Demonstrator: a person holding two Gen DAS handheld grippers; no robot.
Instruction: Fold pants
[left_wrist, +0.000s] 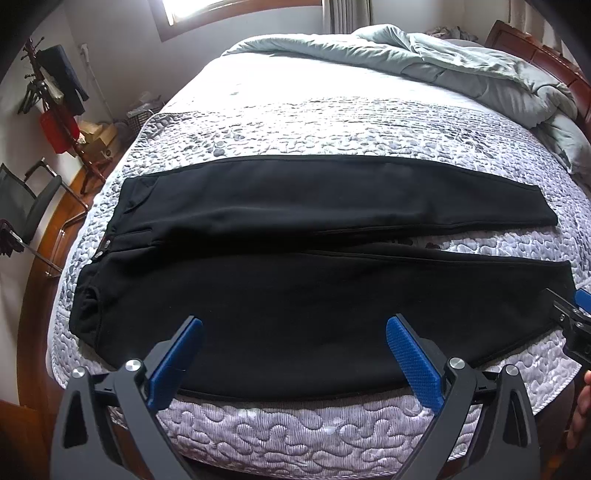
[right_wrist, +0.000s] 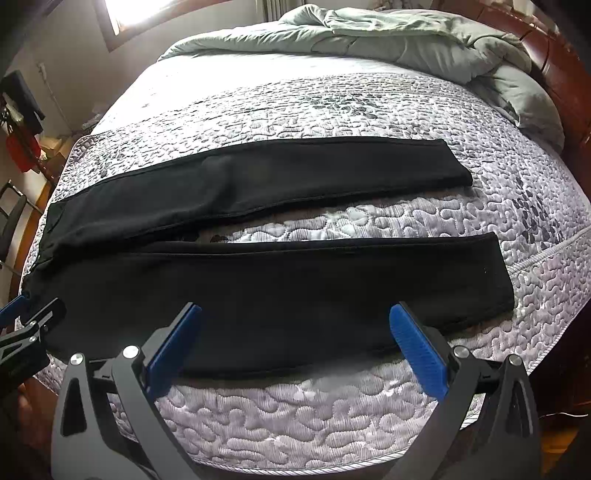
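Black pants (left_wrist: 295, 295) lie flat across the quilted bed, waistband at the left, both legs spread apart toward the right. In the right wrist view the pants (right_wrist: 280, 288) show the two leg hems at the right. My left gripper (left_wrist: 293, 325) is open and empty, just above the near leg close to the bed's front edge. My right gripper (right_wrist: 295, 314) is open and empty, above the near leg further toward the hems. The right gripper also shows at the right edge of the left wrist view (left_wrist: 576, 314), and the left gripper shows at the left edge of the right wrist view (right_wrist: 26, 325).
A grey-patterned quilted mattress cover (left_wrist: 295, 424) covers the bed. A bunched pale green duvet (left_wrist: 461, 62) lies at the far right by the wooden headboard (left_wrist: 554, 66). A coat rack (left_wrist: 48, 96), a chair (left_wrist: 26, 206) and boxes stand on the floor at the left.
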